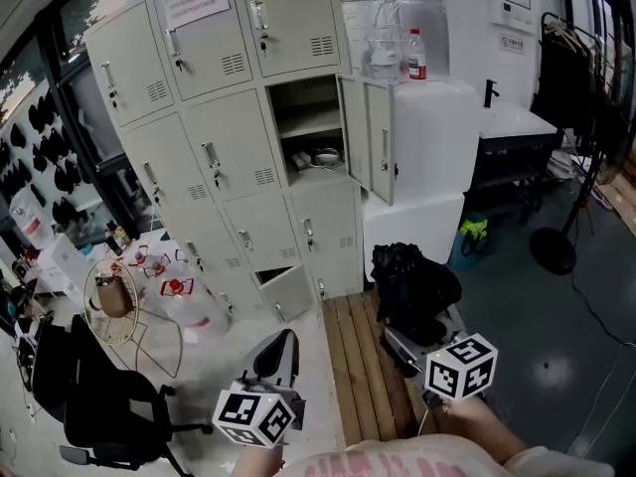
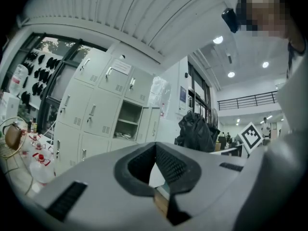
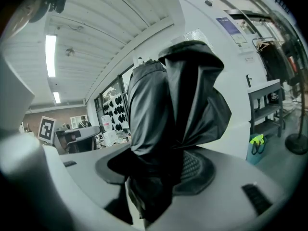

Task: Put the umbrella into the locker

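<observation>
A folded black umbrella (image 1: pixel 412 281) stands up out of my right gripper (image 1: pixel 405 338), which is shut on its lower part. In the right gripper view the umbrella (image 3: pixel 173 105) fills the middle, and the right gripper (image 3: pixel 159 165) pinches its folds between the pads. My left gripper (image 1: pixel 282 338) is lower left, shut and holding nothing. Its tips (image 2: pixel 155 148) meet in the left gripper view. The grey locker bank has one open compartment (image 1: pixel 308 127) with its door (image 1: pixel 370 137) swung right, a shelf and a bowl (image 1: pixel 326 155) inside. That compartment (image 2: pixel 127 124) lies ahead and apart from both grippers.
A wooden slat platform (image 1: pixel 363 376) lies under the grippers. A low locker door (image 1: pixel 283 288) hangs ajar. Water jugs (image 1: pixel 189 301), a wire stand (image 1: pixel 114 301) and a black office chair (image 1: pixel 99 396) are at left. A white cabinet (image 1: pixel 427 157) and a fan base (image 1: pixel 555 249) are at right.
</observation>
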`<state>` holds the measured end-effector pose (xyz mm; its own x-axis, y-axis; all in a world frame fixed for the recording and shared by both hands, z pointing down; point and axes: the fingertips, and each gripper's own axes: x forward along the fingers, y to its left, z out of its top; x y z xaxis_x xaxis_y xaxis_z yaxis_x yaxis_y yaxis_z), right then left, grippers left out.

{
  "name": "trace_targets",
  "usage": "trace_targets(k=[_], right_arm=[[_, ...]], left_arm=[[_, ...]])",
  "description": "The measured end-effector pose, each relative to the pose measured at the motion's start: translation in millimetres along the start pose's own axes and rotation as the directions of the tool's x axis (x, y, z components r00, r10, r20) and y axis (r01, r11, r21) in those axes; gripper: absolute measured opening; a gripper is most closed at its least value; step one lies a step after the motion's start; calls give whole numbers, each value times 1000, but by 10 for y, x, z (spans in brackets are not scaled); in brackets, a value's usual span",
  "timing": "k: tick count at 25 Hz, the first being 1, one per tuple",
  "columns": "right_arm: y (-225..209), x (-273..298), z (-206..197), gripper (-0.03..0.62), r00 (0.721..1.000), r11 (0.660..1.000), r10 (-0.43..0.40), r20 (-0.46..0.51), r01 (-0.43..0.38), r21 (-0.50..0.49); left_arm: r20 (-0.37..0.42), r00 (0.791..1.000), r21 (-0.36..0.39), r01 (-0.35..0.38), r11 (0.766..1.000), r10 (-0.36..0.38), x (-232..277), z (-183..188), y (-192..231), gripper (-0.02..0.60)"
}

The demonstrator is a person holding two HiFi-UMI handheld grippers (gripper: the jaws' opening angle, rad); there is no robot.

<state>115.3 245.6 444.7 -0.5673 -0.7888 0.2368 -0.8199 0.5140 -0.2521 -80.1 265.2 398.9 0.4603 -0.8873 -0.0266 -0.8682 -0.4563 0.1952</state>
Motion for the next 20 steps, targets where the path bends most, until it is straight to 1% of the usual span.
trace_targets(k=[2,4,8,11,13,15,17,20], right_arm=[[-17,167,39,235,1000,1000,6,8,-5,-16],[-57,305,40,235,1000,1000,11,14,-11,-10],[-146,428,-70,235,1000,1000,16,-4,-16,23],[-283,428,-120,235,1000,1000,-4,-30,4,19],[-399,429,-141,235,999,999,-17,-43,18,37],[-520,472,-139,235,999,998,-23,-49,26,54],[-647,564,-126,235,998,998,-20,-55,22,51],[-867,767,-99,233,997,1000,-1,-80,2,8]], left_arm=[[53,998,-14,-19,1000,20,57,117,169,3],[78,996,-23,-34,999,36,136,155,295,3],[29,999,-58,-42,997,43,301,-22,410,3],[-10,999,-98,-38,994,37,435,-181,419,3],[-22,999,-126,-29,992,27,516,-240,396,3],[-26,999,-124,-34,992,31,595,-268,407,3],[-12,997,-110,-78,991,77,679,-269,506,3],[21,986,-109,-164,980,167,856,-269,719,2]])
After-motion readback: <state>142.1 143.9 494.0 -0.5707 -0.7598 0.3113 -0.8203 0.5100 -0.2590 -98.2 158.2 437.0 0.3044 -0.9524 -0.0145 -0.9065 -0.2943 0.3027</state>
